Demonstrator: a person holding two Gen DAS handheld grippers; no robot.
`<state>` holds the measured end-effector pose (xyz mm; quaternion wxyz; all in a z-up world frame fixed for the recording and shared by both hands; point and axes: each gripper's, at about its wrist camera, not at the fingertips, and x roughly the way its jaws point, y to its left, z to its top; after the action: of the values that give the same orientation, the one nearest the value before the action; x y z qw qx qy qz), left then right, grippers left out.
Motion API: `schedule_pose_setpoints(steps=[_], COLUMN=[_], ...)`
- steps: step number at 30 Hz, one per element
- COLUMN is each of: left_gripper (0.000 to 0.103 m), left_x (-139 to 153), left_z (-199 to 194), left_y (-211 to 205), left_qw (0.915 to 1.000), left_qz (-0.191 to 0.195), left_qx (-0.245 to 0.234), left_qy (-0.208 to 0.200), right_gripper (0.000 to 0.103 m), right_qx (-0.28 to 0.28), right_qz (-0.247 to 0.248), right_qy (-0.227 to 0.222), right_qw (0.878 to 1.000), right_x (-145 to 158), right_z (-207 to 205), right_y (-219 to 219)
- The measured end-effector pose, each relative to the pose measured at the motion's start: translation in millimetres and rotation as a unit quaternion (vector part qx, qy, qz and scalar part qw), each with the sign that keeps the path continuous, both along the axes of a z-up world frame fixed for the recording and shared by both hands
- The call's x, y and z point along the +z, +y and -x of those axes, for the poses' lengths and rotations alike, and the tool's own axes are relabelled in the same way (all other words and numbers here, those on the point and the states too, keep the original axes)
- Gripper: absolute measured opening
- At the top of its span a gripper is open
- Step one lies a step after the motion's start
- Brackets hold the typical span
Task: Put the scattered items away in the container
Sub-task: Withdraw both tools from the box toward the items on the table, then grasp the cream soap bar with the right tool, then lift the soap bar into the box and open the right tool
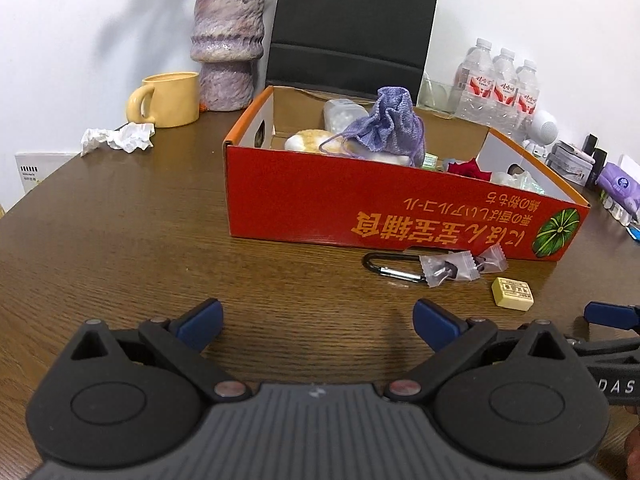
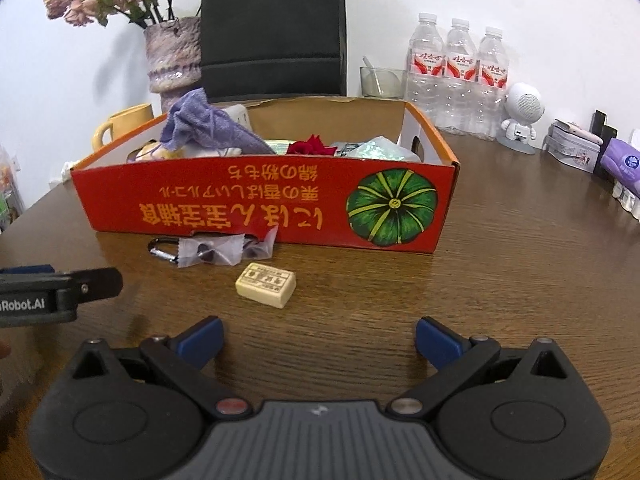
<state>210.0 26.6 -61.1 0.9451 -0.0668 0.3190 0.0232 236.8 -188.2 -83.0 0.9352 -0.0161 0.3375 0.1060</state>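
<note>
A red cardboard box (image 1: 320, 196) (image 2: 248, 204) stands open on the brown table, holding a purple drawstring pouch (image 1: 380, 124) (image 2: 208, 128), a red flower (image 2: 312, 146) and other items. In front of it lie a black carabiner (image 1: 394, 266) (image 2: 162, 250), clear wrapped candies (image 1: 460, 266) (image 2: 224, 252) and a cream block (image 1: 513, 294) (image 2: 266, 285). My left gripper (image 1: 318, 326) is open and empty, back from the box. My right gripper (image 2: 318, 340) is open and empty, just short of the cream block.
A yellow mug (image 1: 168, 98), crumpled tissue (image 1: 118, 138) and a purple vase (image 1: 228, 44) stand at the back left. Water bottles (image 2: 456, 76), a white toy robot (image 2: 520, 116), a glass (image 2: 380, 82) and purple packs (image 2: 624, 164) line the right. A black chair (image 1: 352, 24) stands behind the box.
</note>
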Motion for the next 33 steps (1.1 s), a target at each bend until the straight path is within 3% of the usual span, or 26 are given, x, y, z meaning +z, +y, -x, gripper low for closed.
schedule_pose_setpoints(steps=[9, 15, 17, 18, 19, 26, 33], left_gripper=[0.103, 0.092, 0.085, 0.081, 0.077, 0.075, 0.059], left_x=[8, 15, 14, 13, 12, 9, 1], left_z=[-4, -16, -23, -27, -29, -39, -54], left_y=[-14, -28, -30, -32, -35, -62, -79], left_qw=[0.9985, 0.9962, 0.9963, 0.9962, 0.9959, 0.9927, 0.9933], left_qz=[-0.027, -0.025, -0.016, -0.013, -0.012, -0.041, -0.055], left_qx=[-0.037, -0.068, -0.074, -0.079, -0.085, -0.11, -0.102], left_qy=[-0.032, -0.048, -0.04, -0.034, -0.029, -0.026, -0.001], right_gripper=[0.092, 0.069, 0.057, 0.039, 0.035, 0.034, 0.034], right_qx=[0.017, 0.033, 0.042, 0.046, 0.048, 0.049, 0.027], right_qz=[0.0, 0.007, 0.004, 0.004, 0.004, -0.009, -0.028], right_qy=[-0.022, -0.011, -0.011, -0.012, -0.013, -0.011, -0.008], right_qw=[1.0, 0.999, 0.999, 0.999, 0.999, 0.999, 0.999], right_x=[6, 3, 4, 5, 6, 7, 7], right_z=[-18, -34, -35, -34, -33, -33, -35], right_y=[10, 19, 16, 14, 12, -17, -45])
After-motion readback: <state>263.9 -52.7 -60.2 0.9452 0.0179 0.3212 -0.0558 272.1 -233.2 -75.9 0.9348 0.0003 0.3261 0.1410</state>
